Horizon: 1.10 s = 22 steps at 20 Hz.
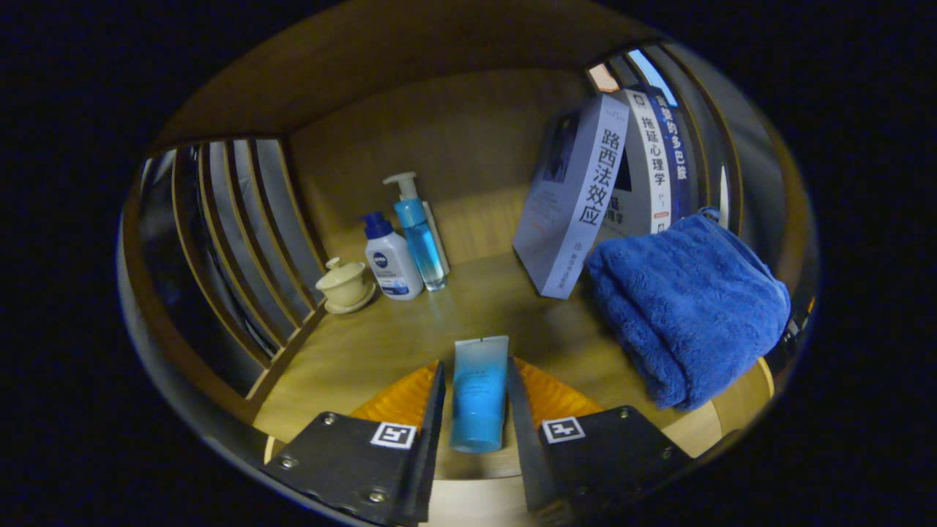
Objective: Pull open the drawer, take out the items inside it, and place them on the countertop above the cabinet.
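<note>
A blue tube (479, 399) is held clamped between the two fingers (476, 410), one pressed on each side, just above the wooden bench (410, 329). Well ahead to the left, a lidded cup (344, 284), a lotion bottle (392, 258) and a pump bottle (419, 233) are grouped; ahead to the right, leaning books (578, 197) and a folded blue towel (688, 307) are seen. The tube should be lowered onto the bare wood straight ahead, kept level, and released only once it is supported there.

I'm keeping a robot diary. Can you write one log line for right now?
tongs: shut on light blue plastic tube | place: above wooden countertop | ahead: folded blue towel, leaning books
</note>
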### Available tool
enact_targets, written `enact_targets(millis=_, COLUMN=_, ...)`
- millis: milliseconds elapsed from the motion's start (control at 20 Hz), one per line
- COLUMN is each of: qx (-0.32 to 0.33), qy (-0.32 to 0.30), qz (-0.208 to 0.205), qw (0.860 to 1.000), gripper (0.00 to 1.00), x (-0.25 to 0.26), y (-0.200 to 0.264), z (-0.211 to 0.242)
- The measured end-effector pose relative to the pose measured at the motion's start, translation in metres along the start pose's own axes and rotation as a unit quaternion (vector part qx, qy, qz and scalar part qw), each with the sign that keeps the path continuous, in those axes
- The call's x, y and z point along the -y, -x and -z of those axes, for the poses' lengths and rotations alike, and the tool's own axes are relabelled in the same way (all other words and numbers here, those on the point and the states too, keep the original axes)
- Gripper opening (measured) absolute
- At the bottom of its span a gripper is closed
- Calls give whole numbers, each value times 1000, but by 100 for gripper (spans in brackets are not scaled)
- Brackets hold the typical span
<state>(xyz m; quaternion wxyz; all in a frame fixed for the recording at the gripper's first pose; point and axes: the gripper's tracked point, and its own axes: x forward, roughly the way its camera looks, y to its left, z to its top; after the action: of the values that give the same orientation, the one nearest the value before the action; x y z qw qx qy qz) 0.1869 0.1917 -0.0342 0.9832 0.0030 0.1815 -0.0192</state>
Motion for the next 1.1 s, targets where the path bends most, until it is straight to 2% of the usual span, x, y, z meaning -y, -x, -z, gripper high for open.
enact_targets(millis=50, qx=5, qy=-3, qz=-5, qw=1000, gripper=49, x=-2, y=8, z=-3)
enact_targets(millis=350, qx=44, qy=27, qz=2, qw=999, gripper=98, x=2, y=59, z=-7)
enact_targets(millis=550, qx=87, qy=57, qz=-8, qw=995, gripper=99, x=3, y=108, z=-10)
enact_targets(millis=950, qx=137, qy=43, qz=-33, qw=989, gripper=99, x=27, y=208, z=10)
enact_targets(millis=1100, qx=156, qy=60, qz=-22, qw=986, gripper=99, x=48, y=234, z=21)
